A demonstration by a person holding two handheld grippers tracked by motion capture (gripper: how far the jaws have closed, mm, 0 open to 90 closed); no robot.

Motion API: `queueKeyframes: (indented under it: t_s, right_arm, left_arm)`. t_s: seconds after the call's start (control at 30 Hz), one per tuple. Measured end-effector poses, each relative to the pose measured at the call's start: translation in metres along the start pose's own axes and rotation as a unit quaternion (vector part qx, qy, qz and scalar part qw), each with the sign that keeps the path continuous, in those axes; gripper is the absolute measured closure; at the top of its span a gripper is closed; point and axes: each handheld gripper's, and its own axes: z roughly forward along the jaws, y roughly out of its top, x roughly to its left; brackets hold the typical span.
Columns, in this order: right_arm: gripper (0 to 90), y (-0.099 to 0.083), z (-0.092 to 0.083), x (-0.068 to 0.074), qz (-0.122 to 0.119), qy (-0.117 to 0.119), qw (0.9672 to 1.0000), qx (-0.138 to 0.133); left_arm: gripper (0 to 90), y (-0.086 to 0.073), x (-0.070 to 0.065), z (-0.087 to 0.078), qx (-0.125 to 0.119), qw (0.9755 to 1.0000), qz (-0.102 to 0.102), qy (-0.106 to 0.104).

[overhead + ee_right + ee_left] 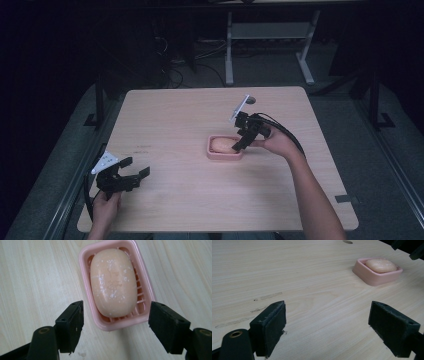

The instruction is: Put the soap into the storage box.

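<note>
The left gripper (131,173) rests low over the near left part of the table (165,115), jaws spread wide and holding nothing; in the left gripper view only bare wood lies between its pads, and the pink soap dish (375,273) sits well ahead of it and off to its right, well apart. The right gripper (239,142) hangs just above the dish's right end, tilted down onto it, and is plainly the nearer of the two. In the right gripper view the soap bar (113,282) lies directly ahead of the jaws, seated in the soap dish (85,270) on its ribbed floor, with its long axis running straight away from the gripper, along the line of approach. The jaws stand parted and unloaded, one to each side of the dish's near end, pads clear of both rim and bar; whether they are above the rim or level with it cannot be told. Judgement: the bar's short width lies across the jaw gap, so a grasp across its flanks looks feasible once the gripper advances and descends; the dish walls beside the bar leave little room for the pads and may be caught instead.
</note>
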Motion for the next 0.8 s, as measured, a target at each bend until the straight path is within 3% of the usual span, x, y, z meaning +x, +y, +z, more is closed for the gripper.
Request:
queueKeyframes:
  t_s: [0.8]
  right_arm:
    - [27.5, -0.008, -0.016, 0.008, -0.003, 0.003, 1.0, -0.007]
  left_arm:
    - [14.3, 0.0, 0.001, -0.001, -0.003, 1.0, -0.001, 0.001]
